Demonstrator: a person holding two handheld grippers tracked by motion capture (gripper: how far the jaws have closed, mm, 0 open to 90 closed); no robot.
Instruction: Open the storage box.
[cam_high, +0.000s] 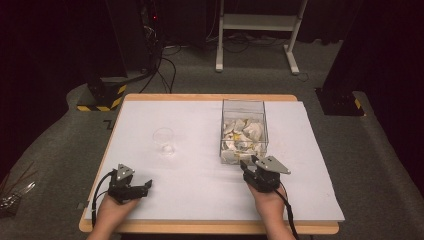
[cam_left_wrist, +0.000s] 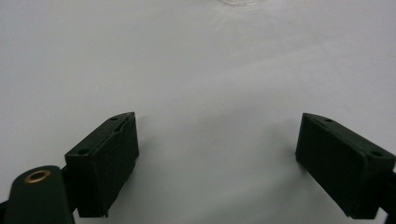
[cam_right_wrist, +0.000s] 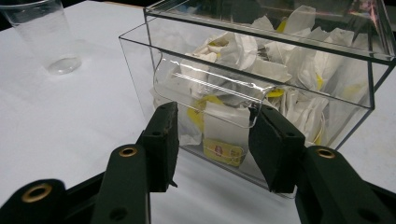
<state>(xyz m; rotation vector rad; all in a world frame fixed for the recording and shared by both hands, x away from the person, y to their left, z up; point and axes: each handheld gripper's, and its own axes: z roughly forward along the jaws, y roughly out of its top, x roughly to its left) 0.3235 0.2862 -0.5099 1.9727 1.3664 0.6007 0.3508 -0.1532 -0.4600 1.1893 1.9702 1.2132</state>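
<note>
- tea bags (cam_right_wrist: 224, 140) in a clear box (cam_high: 243, 131) are the work in hand; the box stands right of centre on the white table (cam_high: 200, 200), its near wall cut by a dispensing slot low down.
- left gripper (cam_high: 131, 189): rests on the table near the front left corner, held by the left hand (cam_high: 112, 210). its jaws stand wide apart with nothing between them but bare table.
- plastic cup (cam_high: 164, 140): upright and clear, apparently empty, left of the box and well apart from it, ahead of the left gripper.
- right gripper (cam_high: 250, 167): held by the right hand (cam_high: 270, 195), set just before the box's near wall. its jaws are partly open, flanking the slot, and grip nothing.
- step in hand, as judged: the approach to the slot, before any bag is taken.
- next move, as judged: ease the right jaws forward to the lowest bag, close on its paper edge, then draw it out without dragging the light box.
- high view: gives the layout of cup, box and both hands, but not the slot.
- left gripper view: adds the cup's base (cam_left_wrist: 243, 2) at its top edge.
- right gripper view: shows the slot (cam_right_wrist: 210, 88), a yellow-labelled bag behind it, and the cup (cam_right_wrist: 46, 37) off to one side.
</note>
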